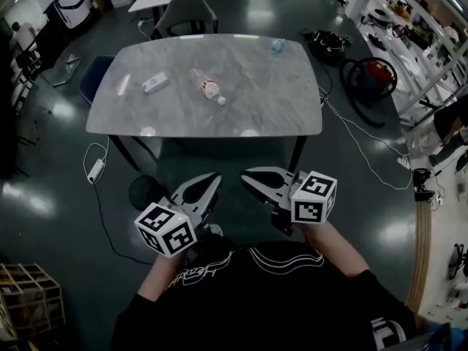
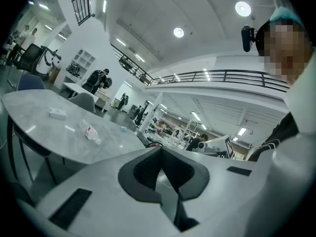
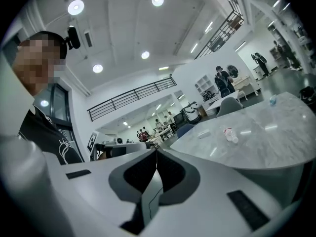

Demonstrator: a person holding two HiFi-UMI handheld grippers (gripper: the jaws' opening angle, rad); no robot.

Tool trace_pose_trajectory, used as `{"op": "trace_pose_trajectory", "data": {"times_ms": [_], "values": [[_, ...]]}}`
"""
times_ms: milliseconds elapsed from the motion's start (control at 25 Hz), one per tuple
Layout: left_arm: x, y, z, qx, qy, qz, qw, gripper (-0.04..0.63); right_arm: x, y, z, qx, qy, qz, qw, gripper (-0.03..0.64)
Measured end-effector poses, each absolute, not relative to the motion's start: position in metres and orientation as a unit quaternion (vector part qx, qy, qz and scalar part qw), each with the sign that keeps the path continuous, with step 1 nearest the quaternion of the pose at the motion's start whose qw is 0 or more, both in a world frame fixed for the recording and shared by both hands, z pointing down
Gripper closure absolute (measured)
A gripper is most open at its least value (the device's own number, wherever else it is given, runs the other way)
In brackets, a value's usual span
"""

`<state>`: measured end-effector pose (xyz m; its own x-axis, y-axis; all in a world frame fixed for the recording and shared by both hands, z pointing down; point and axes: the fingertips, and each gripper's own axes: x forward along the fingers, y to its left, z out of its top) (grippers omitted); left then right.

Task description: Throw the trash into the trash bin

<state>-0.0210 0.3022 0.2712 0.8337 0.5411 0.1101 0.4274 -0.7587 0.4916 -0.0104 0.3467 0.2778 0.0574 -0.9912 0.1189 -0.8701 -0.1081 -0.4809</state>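
The left tool [image 1: 213,178] and the right tool [image 1: 248,174] are held side by side in front of the near edge of the grey marble-patterned table [image 1: 256,104], clear of it. Each has its jaws closed together with nothing between them. A clear plastic bottle with a red label [image 1: 208,87] lies near the table's middle, and a small flat white box [image 1: 155,83] lies toward the table's left side.

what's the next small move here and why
Probably move the right gripper forward toward the plastic bottle lying on the table: both it and the left gripper are shut, empty, and held short of the table's near edge.
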Motion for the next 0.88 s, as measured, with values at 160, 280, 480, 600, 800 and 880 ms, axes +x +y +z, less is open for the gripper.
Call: {"op": "trace_pose_trajectory", "data": {"times_ms": [160, 280, 480, 600, 800, 880], "values": [[0.005, 0.263, 0.271, 0.921, 0.282, 0.131, 0.236, 0.589, 0.008, 0.306, 0.275, -0.725, 0.641, -0.216, 0.129, 0.581], [0.023, 0.229, 0.268, 0.918, 0.29, 0.13, 0.238, 0.589, 0.026, 0.28, 0.272, -0.74, 0.625, -0.218, 0.124, 0.581], [0.044, 0.184, 0.243, 0.917, 0.315, 0.11, 0.22, 0.589, 0.056, 0.258, 0.252, -0.772, 0.591, -0.203, 0.117, 0.581], [0.058, 0.162, 0.226, 0.92, 0.322, 0.09, 0.205, 0.589, 0.076, 0.253, 0.235, -0.794, 0.571, -0.179, 0.105, 0.58], [0.09, 0.158, 0.218, 0.917, 0.34, 0.084, 0.194, 0.589, 0.107, 0.265, 0.216, -0.829, 0.531, -0.158, 0.077, 0.581], [0.105, 0.166, 0.217, 0.914, 0.349, 0.085, 0.187, 0.589, 0.122, 0.274, 0.214, -0.842, 0.513, -0.156, 0.067, 0.581]]}}
